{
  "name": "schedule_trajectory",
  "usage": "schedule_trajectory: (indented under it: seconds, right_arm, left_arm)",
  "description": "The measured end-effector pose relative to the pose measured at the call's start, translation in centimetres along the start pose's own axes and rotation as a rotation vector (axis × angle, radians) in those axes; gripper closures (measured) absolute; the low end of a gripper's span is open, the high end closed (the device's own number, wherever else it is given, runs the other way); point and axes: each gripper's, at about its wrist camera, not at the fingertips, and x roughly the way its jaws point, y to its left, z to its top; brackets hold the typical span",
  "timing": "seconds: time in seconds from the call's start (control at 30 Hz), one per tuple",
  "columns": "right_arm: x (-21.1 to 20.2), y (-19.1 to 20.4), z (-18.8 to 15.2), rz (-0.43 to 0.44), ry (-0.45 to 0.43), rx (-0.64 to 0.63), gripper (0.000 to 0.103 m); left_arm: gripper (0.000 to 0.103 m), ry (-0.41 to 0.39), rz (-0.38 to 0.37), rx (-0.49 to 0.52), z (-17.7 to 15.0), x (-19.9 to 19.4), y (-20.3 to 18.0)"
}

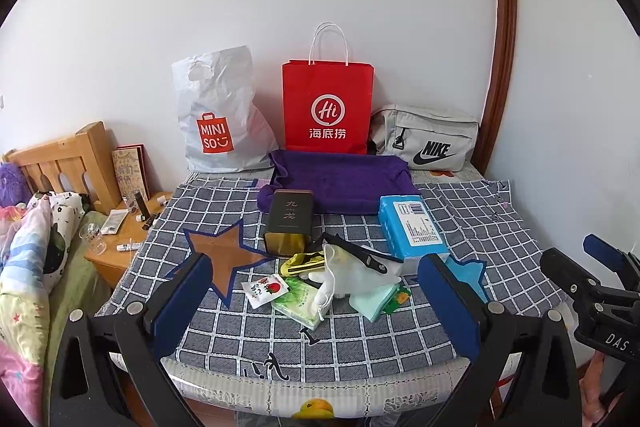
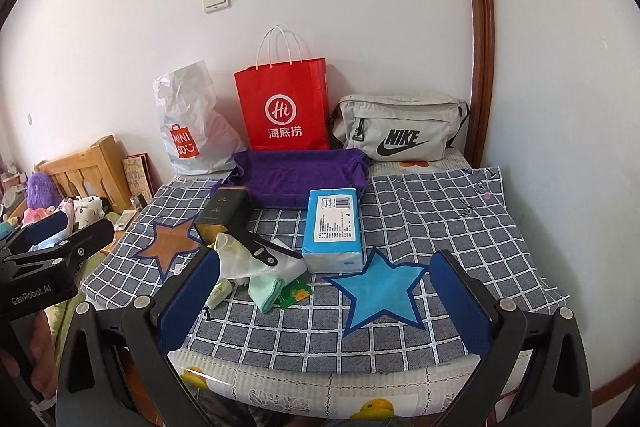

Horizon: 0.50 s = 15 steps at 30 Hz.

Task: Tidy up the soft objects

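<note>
Plainly legible along the wall are a white MINISO plastic bag, a red paper bag printed "Hi 海底捞", and a grey NIKE waist bag. Before them on the tabletop's checked cloth lies a folded purple towel, with a dark tin marked 九龙 at its near left corner and a blue tissue pack at its right. The soft things sit in a loose heap near the front middle: a white drawstring pouch, a mint cloth, a green tissue packet and a strawberry sachet.

Open cloth lies around the blue star and toward the right edge. The left gripper and right gripper both hover at the near edge, jaws spread wide, holding nothing. Only the left view shows the sachet; the right view shows "GenRobot.AI" on the left gripper's body.
</note>
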Motion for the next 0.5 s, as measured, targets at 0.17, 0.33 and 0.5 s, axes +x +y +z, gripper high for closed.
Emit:
schedule_trajectory:
  seconds: [0.17,0.33,0.5]
  right_arm:
    - [-0.11,-0.04,0.0,0.003,-0.001,0.0,0.0]
    - [-0.31,0.06,0.03,0.003,-0.002,0.0,0.0]
    - [-0.32,0.08,0.03,0.003,-0.002,0.0,0.0]
  left_arm:
    - [0.0,0.0,-0.002,0.0,-0.02,-0.02,0.07]
    - [0.0,0.0,-0.001,-0.002,-0.06,-0.04,0.09]
    - [0.0,-0.001,-0.001,-0.002,-0.03,-0.04,0.11]
